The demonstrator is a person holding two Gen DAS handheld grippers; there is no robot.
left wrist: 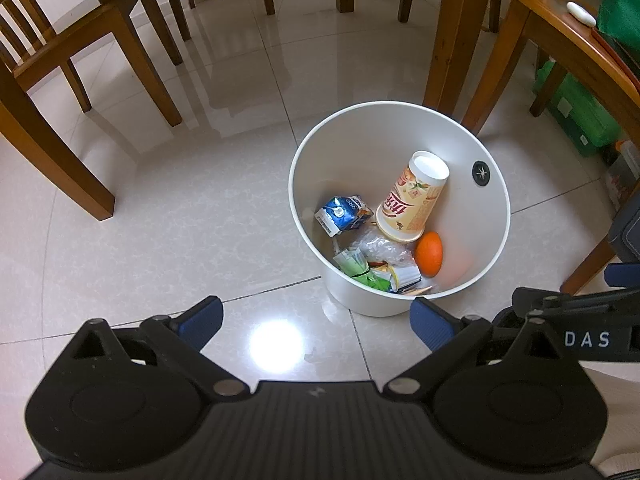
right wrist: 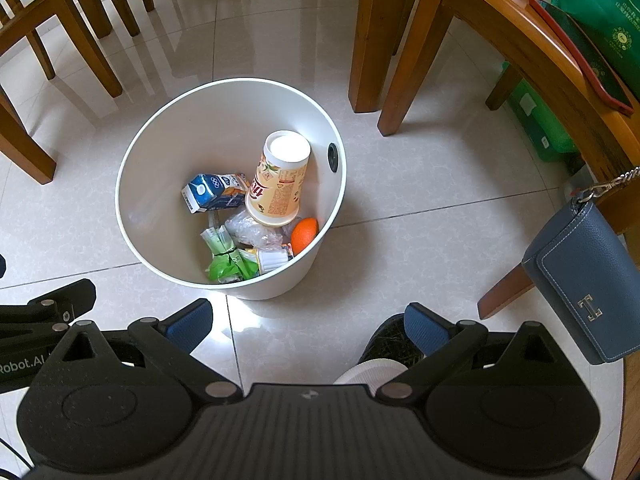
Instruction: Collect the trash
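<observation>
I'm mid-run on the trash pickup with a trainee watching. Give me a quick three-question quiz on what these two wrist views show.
1. True or false: the paper cup in the white bin stands mouth up.
2. Which lies nearest the orange? A) blue milk carton B) paper cup C) blue purse
3. What are the left gripper and right gripper holding?

Key: 1 false, it is upside down, base up. 2 B. 3 nothing; both are open and empty.

bright, sharp | lamp glare on floor (left wrist: 276, 346) | fisheye-bent edges
</observation>
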